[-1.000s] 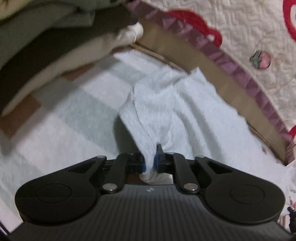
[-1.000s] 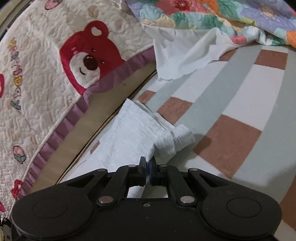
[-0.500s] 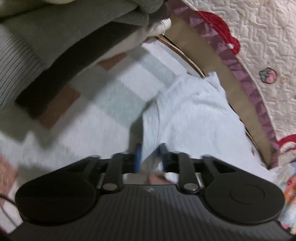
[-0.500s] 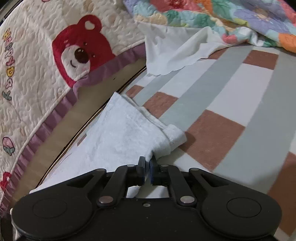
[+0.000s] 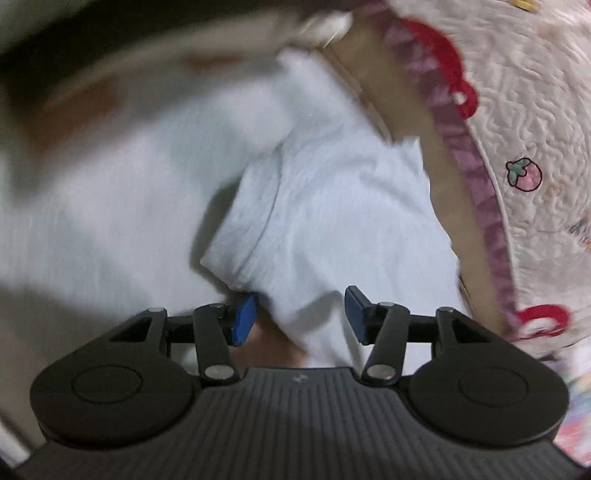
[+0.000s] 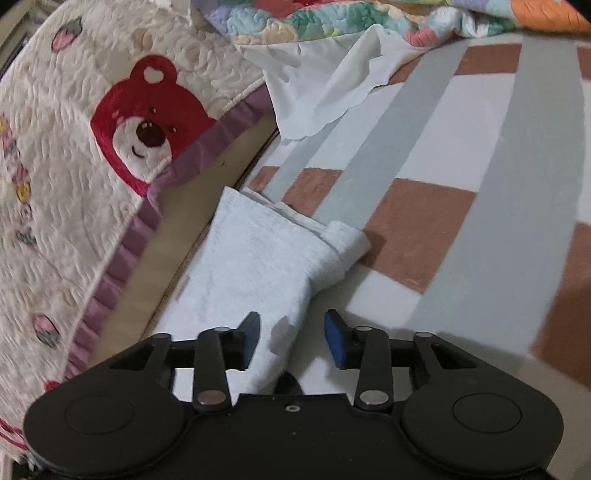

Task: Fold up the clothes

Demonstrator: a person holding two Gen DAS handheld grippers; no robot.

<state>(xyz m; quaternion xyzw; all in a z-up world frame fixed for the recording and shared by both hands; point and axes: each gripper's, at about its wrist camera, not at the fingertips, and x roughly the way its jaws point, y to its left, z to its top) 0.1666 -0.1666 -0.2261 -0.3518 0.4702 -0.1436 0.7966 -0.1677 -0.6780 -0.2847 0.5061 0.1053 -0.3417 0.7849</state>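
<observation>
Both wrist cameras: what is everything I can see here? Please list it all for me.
white garment: one, pale white, folded, lying on the striped sheet beside the wooden edge.
striped sheet: one, grey, white and brown blocks, covering the bed.
bear quilt: one, cream with red bear, purple frill, on the left.
floral quilt: one, multicoloured, at the far end.
white cloth: one, scalloped edge, below the floral quilt.
left gripper: black, blue pads, jaws opening, garment between them.
right gripper: same, jaws opening, garment between them.
</observation>
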